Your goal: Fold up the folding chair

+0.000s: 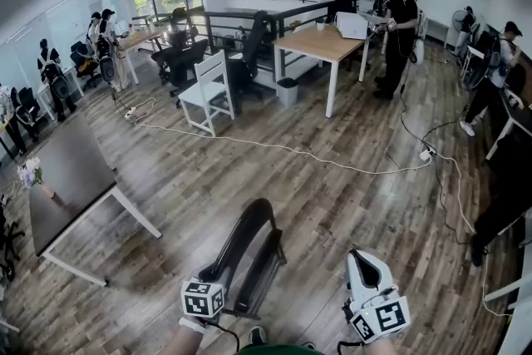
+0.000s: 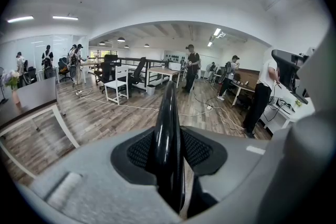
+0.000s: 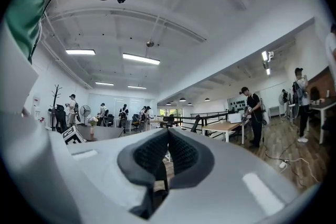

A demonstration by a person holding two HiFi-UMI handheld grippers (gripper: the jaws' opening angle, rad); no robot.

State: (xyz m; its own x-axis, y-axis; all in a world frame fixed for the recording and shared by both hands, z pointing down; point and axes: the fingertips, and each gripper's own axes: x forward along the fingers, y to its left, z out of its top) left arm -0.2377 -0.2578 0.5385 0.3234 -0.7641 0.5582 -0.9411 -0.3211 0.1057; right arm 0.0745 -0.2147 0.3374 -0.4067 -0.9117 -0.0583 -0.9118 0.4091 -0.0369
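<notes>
You are holding the left gripper (image 2: pixel 168 150) low in the head view, just left of bottom centre, tilted down toward the wooden floor (image 1: pixel 332 195). Its jaws are standing partly apart and pressing from both sides on a black tube of the folding chair (image 1: pixel 248 249). The chair is showing at bottom centre of the head view, its back and seat lying close together. Its long axis is running from the gripper up and to the right, with the curved top bar at the far end. You are carrying the right gripper (image 3: pixel 168 150) at the lower right of the frame, apart from the chair and pointing out level across the room. Its jaws are pressing together with nothing between them. A dark desk (image 1: pixel 71 170) is standing at the left.
</notes>
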